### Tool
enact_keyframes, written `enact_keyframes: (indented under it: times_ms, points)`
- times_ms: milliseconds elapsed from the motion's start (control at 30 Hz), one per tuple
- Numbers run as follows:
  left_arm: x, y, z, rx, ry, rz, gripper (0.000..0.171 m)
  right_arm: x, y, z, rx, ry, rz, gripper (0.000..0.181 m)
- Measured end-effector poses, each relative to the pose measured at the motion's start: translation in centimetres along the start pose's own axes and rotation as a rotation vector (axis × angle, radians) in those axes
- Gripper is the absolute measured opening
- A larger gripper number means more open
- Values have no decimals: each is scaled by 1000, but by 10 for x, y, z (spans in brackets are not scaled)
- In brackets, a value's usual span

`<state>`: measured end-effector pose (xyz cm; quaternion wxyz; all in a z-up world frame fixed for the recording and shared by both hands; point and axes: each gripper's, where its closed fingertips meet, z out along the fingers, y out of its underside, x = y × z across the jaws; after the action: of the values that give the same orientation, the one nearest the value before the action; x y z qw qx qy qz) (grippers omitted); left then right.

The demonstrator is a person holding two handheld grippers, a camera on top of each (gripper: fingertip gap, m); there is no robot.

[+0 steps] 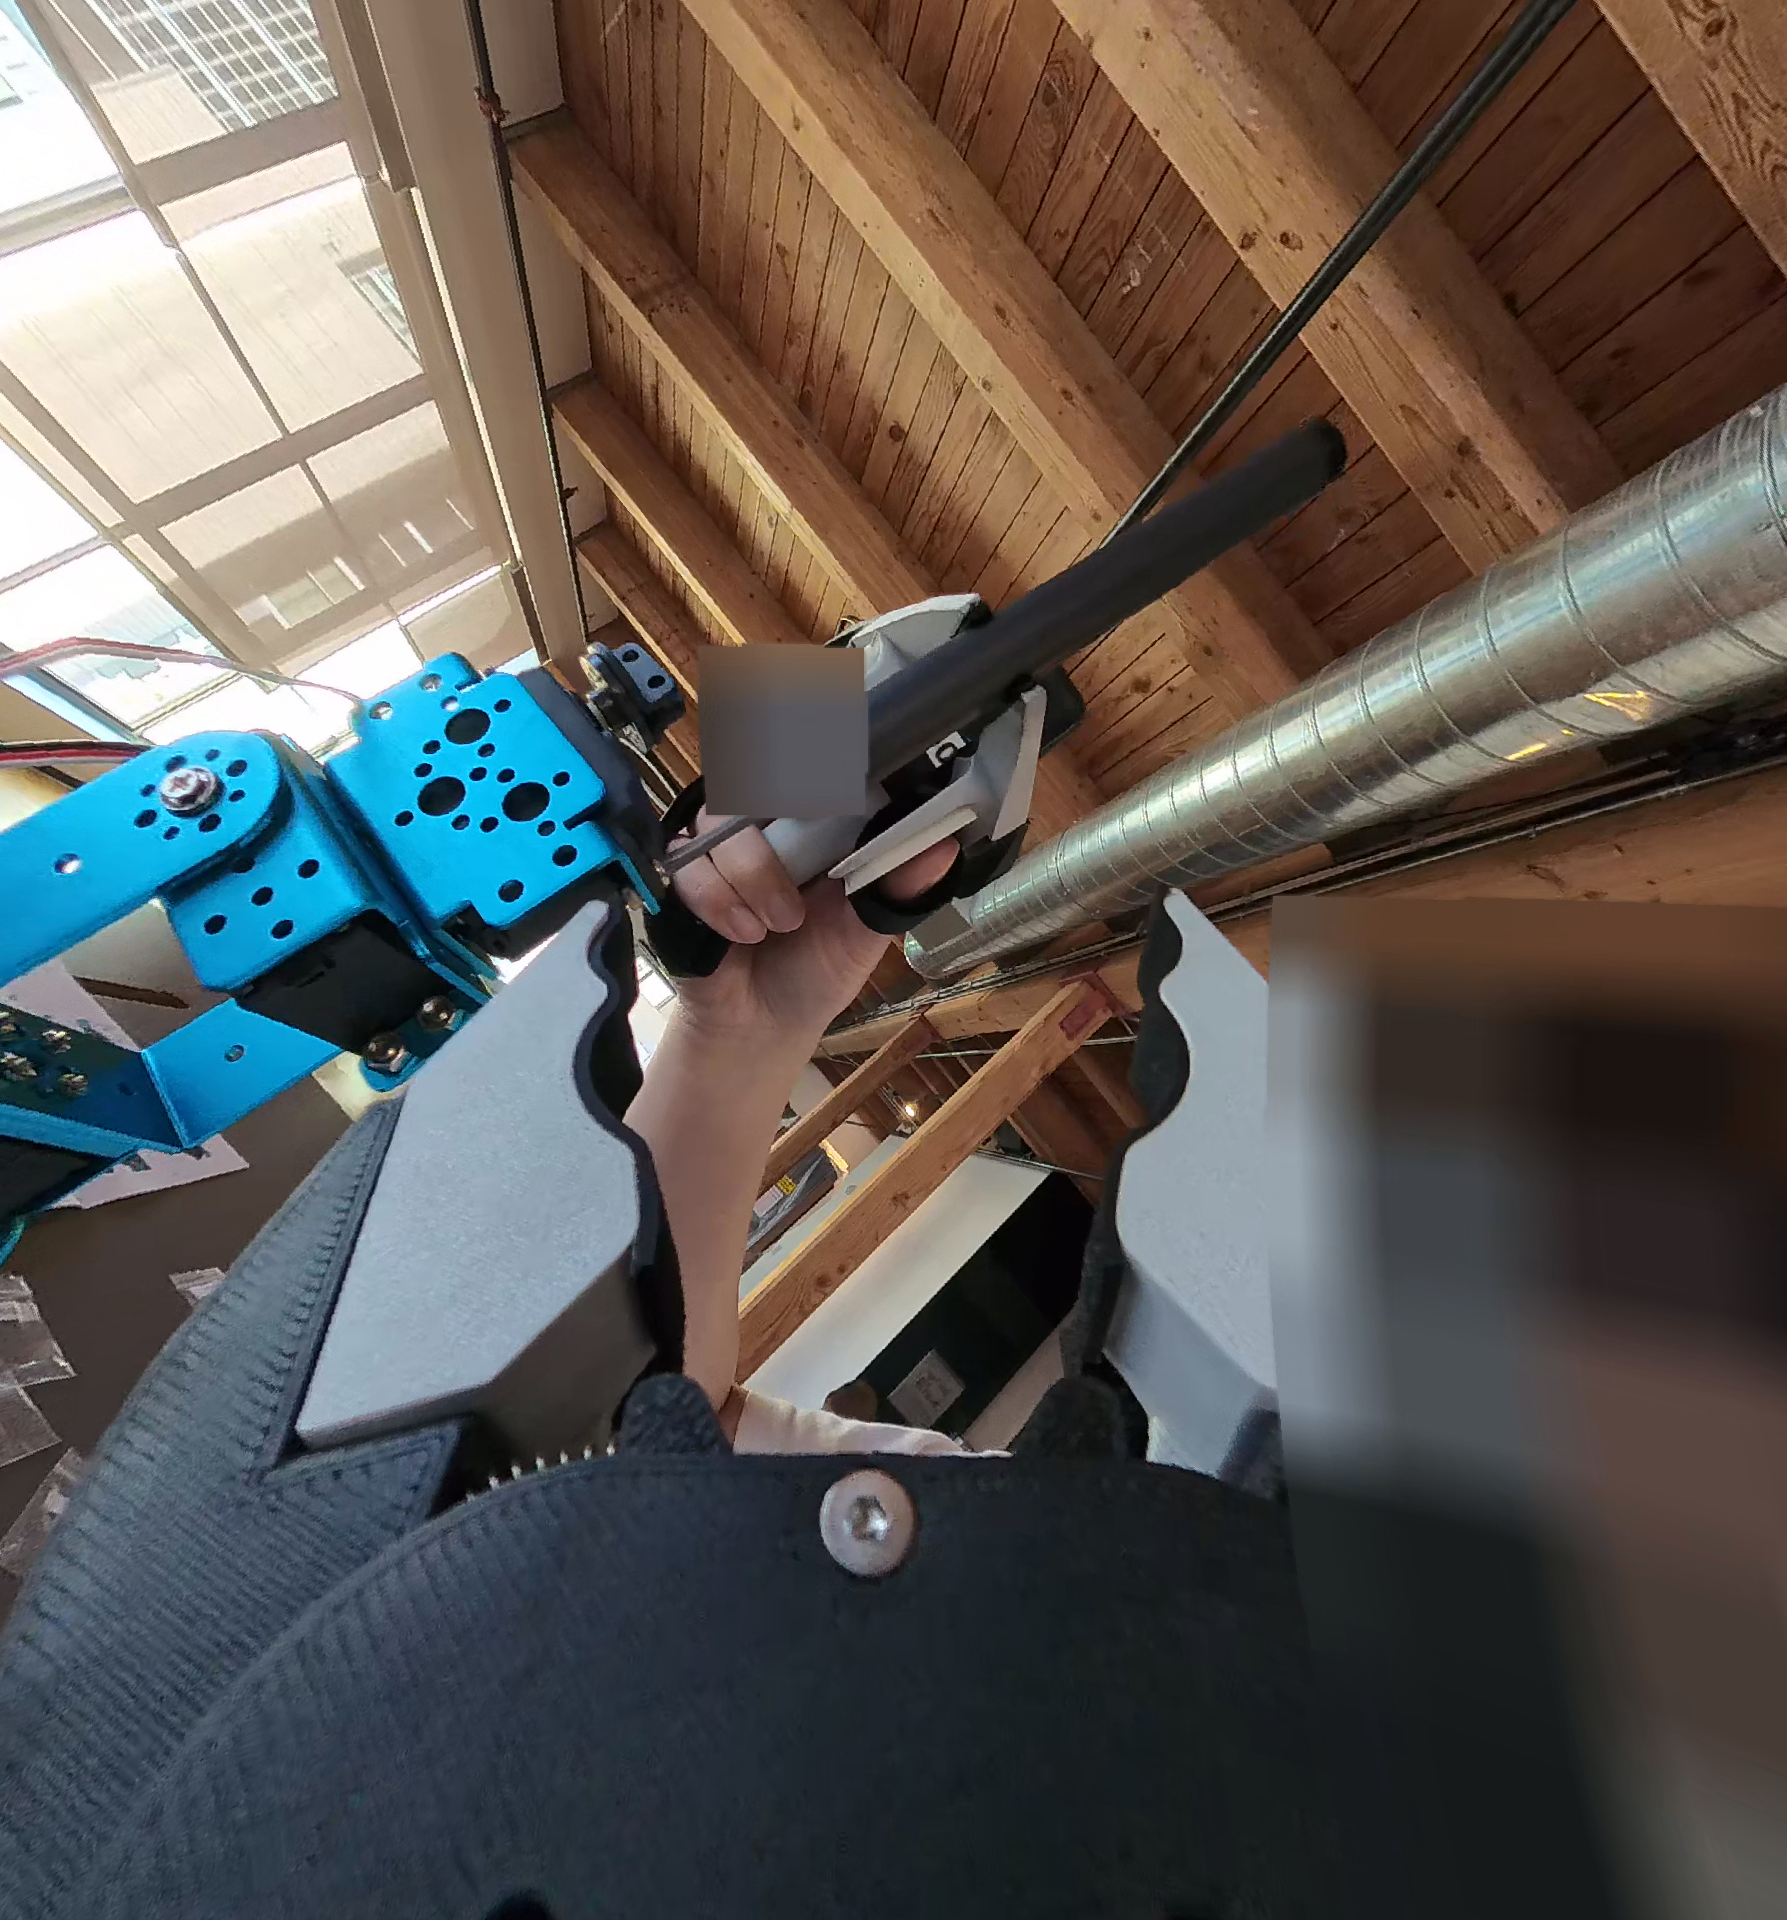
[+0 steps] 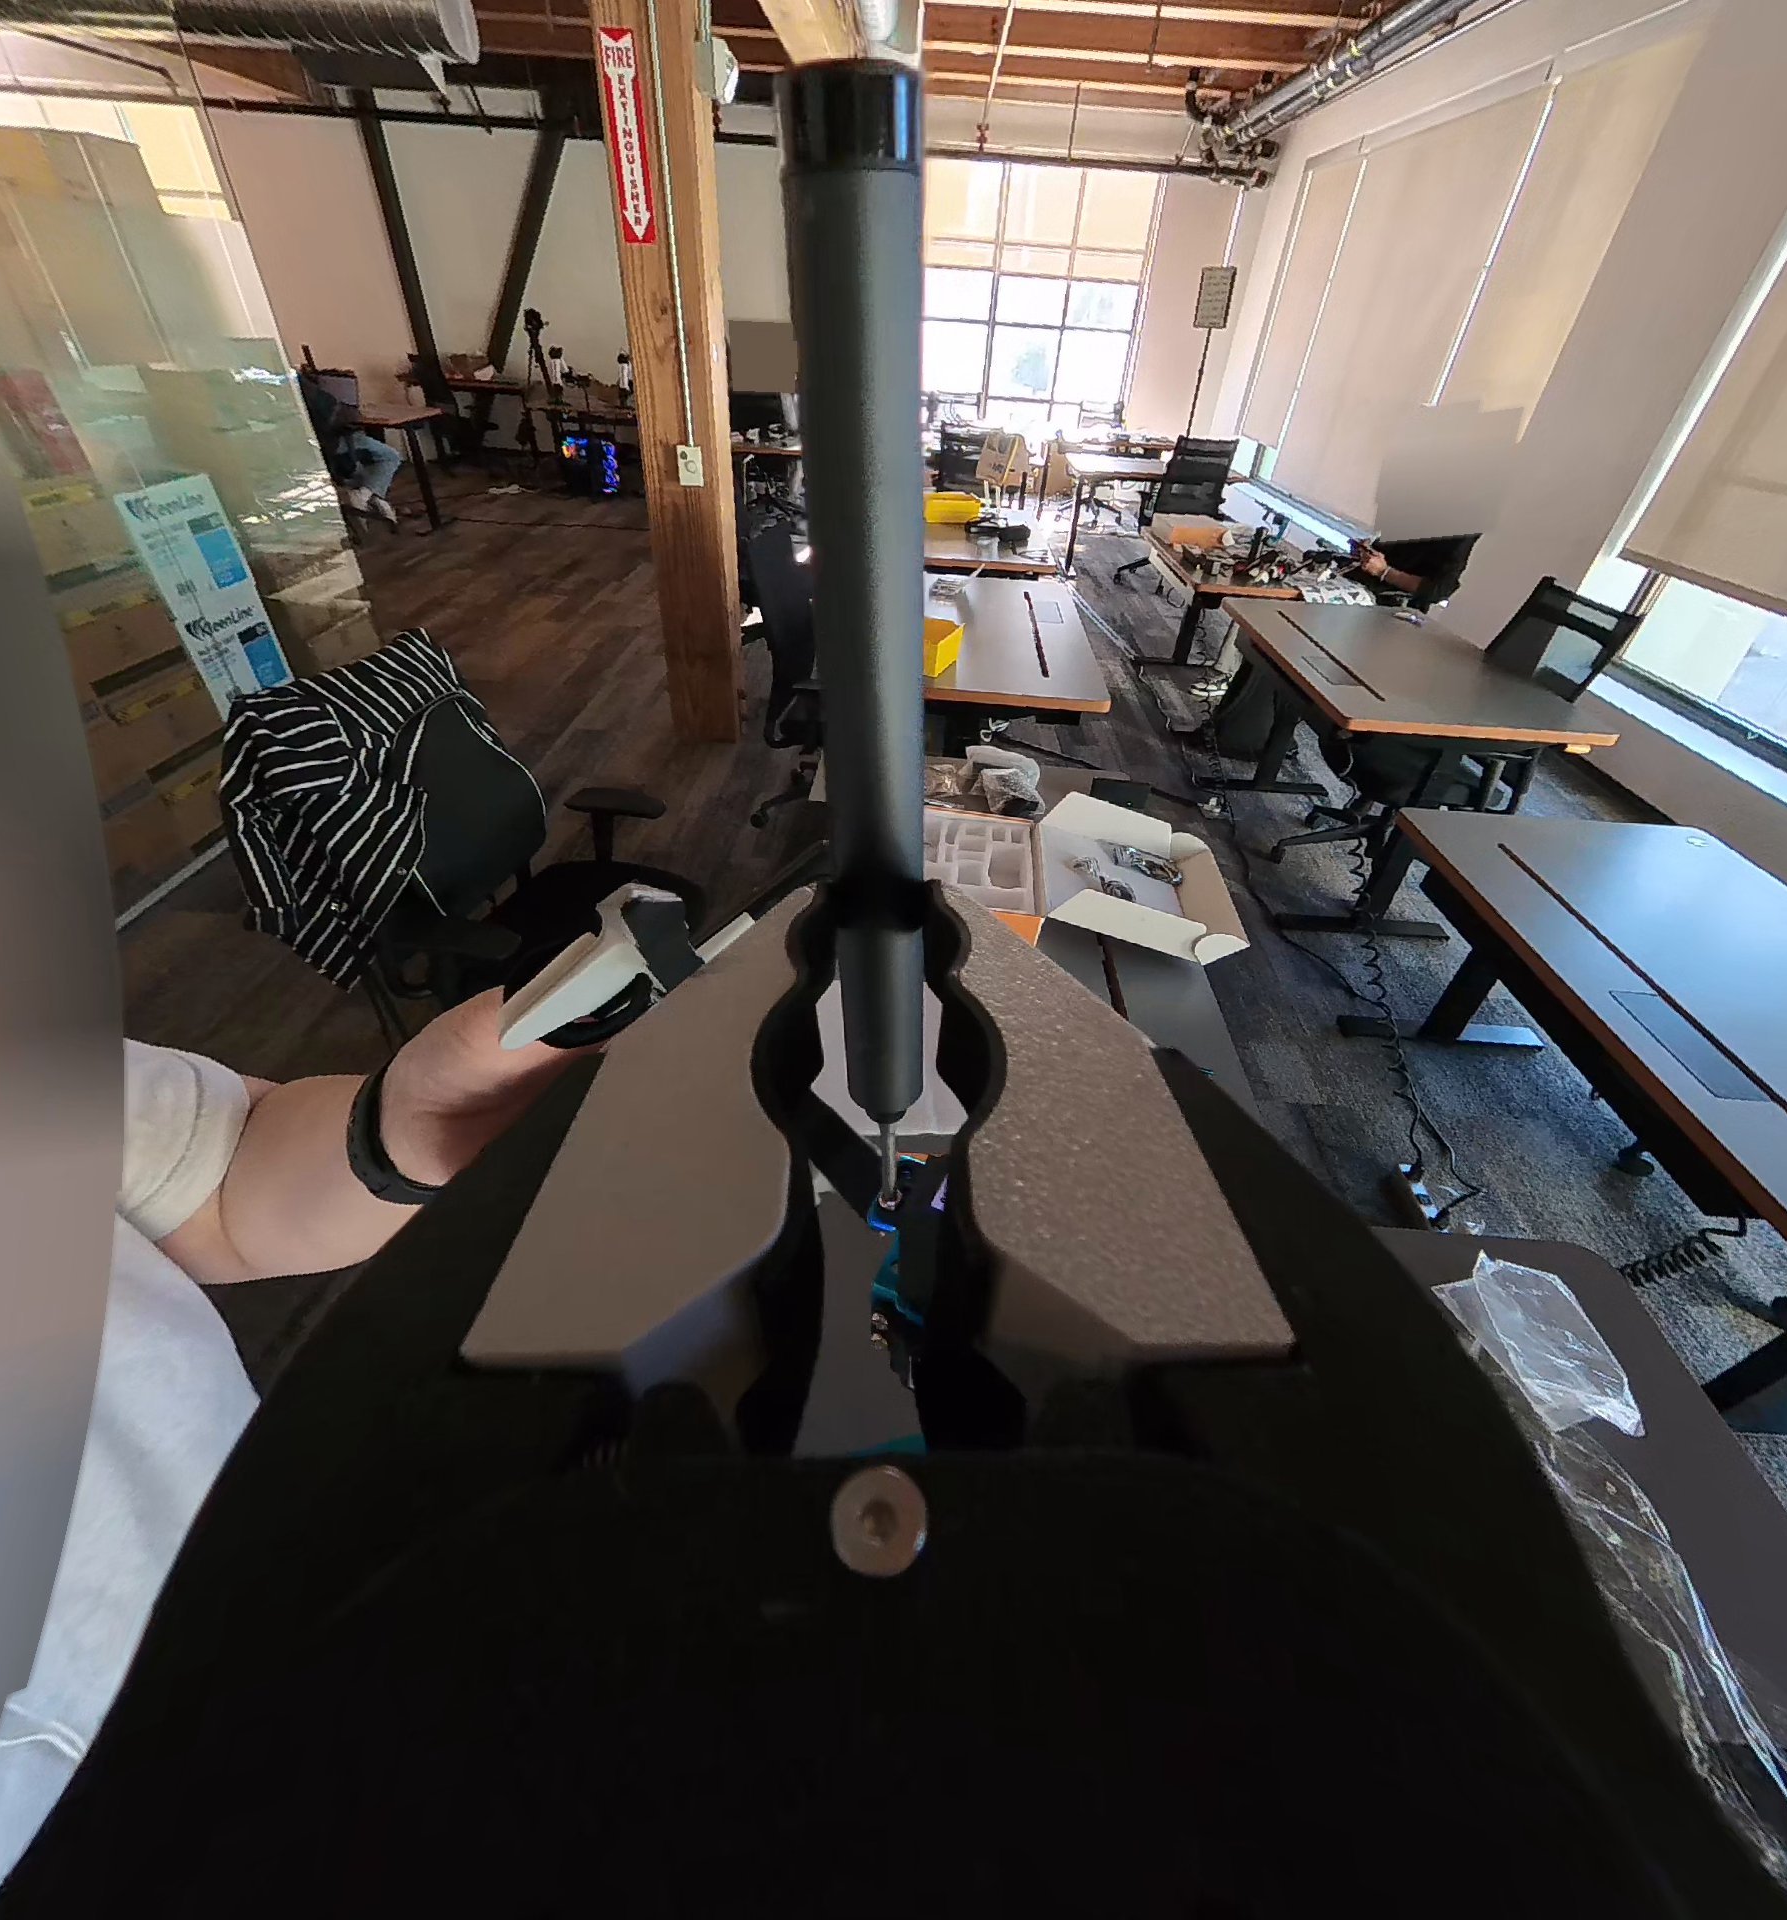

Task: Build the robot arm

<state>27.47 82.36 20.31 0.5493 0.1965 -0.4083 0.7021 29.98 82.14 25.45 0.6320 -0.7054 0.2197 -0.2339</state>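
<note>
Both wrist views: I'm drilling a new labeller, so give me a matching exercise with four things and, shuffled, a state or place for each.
Things:
1. Left gripper
2. Right gripper
3. Screwdriver
4. Striped garment

States or places:
A. Draped over an office chair
B. Bit tip down on the blue metal arm
C. Open, nothing between its fingers
D. Shut on a dark slim tool

Pairs: 1-C, 2-D, 3-B, 4-A
</note>
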Motion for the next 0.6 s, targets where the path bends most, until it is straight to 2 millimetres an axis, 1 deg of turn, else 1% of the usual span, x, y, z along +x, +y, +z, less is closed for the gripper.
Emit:
enact_keyframes:
  times_ms: [133,367,467,600]
  points:
    - [0,-1,0,4,-2,3,97,-1,0,1,7,-21,27,15]
    - [0,-1,0,8,0,-2,98,-1,0,2,16,-28,21,15]
    - [0,0,-3,11,9,-9,95,-1,0,0,33,-34,22,15]
    - [6,6,-9,-2,32,-8,88,2,-1,-3,66,-18,18,15]
